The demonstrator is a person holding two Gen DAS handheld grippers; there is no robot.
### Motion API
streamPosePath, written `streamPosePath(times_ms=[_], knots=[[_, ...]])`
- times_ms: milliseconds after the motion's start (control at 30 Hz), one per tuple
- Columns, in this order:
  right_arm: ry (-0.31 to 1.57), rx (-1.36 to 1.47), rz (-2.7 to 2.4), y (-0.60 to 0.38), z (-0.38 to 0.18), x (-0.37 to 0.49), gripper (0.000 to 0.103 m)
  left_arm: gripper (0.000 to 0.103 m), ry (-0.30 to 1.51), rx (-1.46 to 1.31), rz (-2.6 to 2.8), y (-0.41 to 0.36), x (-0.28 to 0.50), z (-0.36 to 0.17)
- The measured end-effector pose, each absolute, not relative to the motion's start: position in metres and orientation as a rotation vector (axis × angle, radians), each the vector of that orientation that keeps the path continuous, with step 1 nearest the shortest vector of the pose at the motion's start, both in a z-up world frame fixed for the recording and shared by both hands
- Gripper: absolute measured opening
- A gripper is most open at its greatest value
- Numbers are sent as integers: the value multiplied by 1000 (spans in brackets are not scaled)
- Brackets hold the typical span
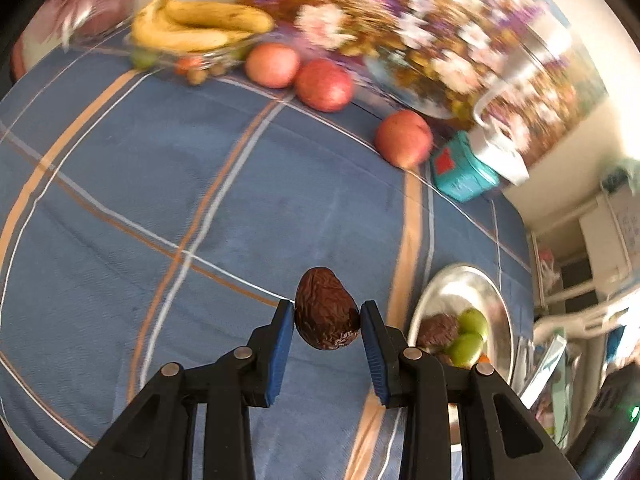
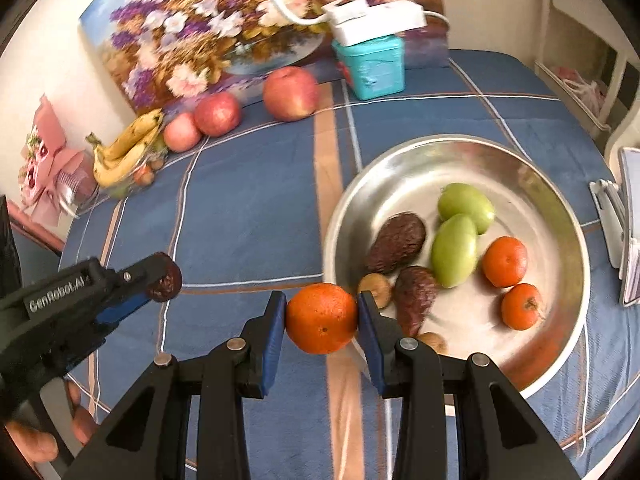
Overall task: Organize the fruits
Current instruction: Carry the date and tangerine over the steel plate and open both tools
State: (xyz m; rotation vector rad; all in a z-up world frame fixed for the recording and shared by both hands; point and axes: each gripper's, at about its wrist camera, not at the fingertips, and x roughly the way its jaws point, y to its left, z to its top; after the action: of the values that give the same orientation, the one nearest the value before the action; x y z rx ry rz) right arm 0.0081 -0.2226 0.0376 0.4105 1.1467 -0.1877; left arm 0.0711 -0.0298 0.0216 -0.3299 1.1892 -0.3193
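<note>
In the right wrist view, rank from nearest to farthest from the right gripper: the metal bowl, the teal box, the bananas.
From the right gripper, which holds an orange:
1. Metal bowl, just ahead to the right.
2. Bananas, far left, by the wall.
3. Teal box, far back, against the flower painting.

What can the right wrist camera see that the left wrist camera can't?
Only the right wrist view shows the orange squeezed in the right gripper, and the two small oranges in the metal bowl.

Only the left wrist view shows the whole wrinkled brown fruit in the left gripper.

Both show the bananas, three apples, teal box and green fruits.
</note>
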Motion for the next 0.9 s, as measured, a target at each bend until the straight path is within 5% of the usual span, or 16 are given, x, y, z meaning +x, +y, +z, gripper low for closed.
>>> streamPosePath(times_ms=[433,900], knots=[[1104,561,-425,-307,44,-18,38,36,1228,-106,-600,-136,28,19],[1127,608,-435,-314,38,-20,39,38,1264,-92,-593,-148,27,2]])
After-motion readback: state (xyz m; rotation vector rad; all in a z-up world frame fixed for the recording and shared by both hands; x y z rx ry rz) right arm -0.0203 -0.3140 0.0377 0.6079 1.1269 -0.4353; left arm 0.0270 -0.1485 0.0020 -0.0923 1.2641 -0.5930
